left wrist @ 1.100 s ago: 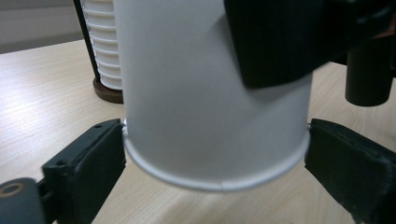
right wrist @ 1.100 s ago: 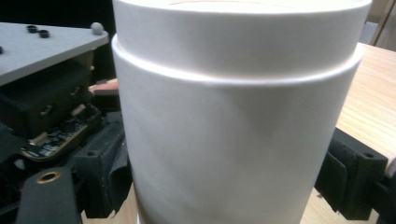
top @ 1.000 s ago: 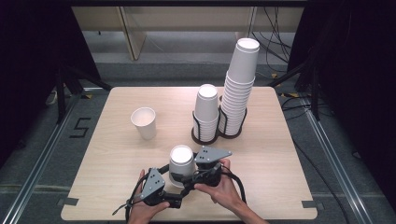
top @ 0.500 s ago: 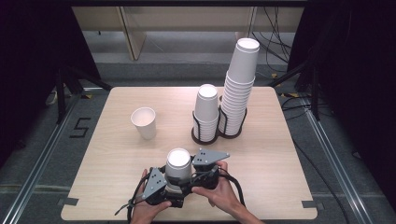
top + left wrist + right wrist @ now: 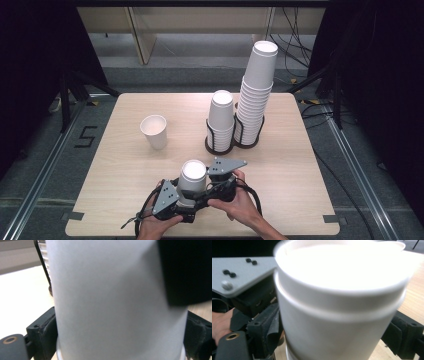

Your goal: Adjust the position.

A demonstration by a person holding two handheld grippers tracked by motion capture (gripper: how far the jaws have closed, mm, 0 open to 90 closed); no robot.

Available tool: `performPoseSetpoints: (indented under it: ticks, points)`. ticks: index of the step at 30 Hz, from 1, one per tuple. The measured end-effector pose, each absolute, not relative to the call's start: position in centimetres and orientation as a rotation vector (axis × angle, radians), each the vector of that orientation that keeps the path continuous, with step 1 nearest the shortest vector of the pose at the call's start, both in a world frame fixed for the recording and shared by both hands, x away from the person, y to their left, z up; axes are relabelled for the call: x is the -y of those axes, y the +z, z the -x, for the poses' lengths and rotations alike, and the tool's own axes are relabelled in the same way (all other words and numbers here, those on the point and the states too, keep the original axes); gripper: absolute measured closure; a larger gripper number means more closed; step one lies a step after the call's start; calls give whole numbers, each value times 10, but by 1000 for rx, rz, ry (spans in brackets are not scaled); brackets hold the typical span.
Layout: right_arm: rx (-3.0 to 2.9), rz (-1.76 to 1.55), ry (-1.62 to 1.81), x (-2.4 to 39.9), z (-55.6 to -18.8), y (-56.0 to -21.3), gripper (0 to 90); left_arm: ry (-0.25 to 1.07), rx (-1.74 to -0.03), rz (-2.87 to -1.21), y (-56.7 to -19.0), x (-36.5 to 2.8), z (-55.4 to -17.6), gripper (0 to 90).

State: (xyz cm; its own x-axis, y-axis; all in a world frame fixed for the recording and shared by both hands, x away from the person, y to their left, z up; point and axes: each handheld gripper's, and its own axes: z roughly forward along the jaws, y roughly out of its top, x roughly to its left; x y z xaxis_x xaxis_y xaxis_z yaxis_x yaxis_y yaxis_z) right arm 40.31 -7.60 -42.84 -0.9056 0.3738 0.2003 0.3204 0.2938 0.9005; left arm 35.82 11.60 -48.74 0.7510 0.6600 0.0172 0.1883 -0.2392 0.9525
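Two hand-held grippers meet at the near edge of the table [image 5: 300, 165] in the high view, and I see an upside-down paper cup [image 5: 192, 176] standing between them. My left hand-held gripper [image 5: 175, 197] sits just left of the cup, my right hand-held gripper [image 5: 212, 182] just right of it, both with their grey plates up. Beyond them, off to the left, a single upright cup [image 5: 154, 131] stands well apart. Straight ahead and slightly right of my right hand-held gripper stand a short cup stack [image 5: 221, 119] and, touching it, a tall cup stack [image 5: 256, 92], each in a black wire holder [image 5: 220, 145].

From the left gripper view, the paper cup [image 5: 110, 300] is right up against the camera, between the two black jaws low at either side. The jaws have just been closing with the cup between them. The left jaw lies against the cup wall; I count this as pinching the cup, though the contact on the right side is partly hidden by a dark block at top right.

From the right gripper view, I see the paper cup [image 5: 339, 305] as two nested cups, the outer one's rim a little below the inner's. It stands between this hand-held gripper's jaws, which lie close on both sides; I cannot tell whether they press on it. The other gripper's grey plate [image 5: 242, 272] shows at upper left.
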Motion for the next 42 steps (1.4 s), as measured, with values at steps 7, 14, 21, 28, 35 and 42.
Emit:
performPoseSetpoints:
  ticks: [7,14,21,28,35,42]
  points:
    - [-2486,-634,1704,93,-404,-411,153,505,-607,-1881,-486,-119,-356,83]
    - [-2541,-646,1700,104,-408,-406,157,515,-559,-1940,-486,-116,-353,85]
    - [-2595,-650,1720,103,-410,-407,236,510,-538,-1944,-487,-116,-354,79]
    - [-2539,-708,1805,108,-409,-401,258,527,-544,-1821,-488,-117,-354,33]
    - [-2474,-776,1899,115,-412,-396,259,583,-536,-1745,-484,-120,-353,32]
    - [-2458,-825,1956,120,-416,-397,259,596,-522,-1720,-483,-122,-353,34]
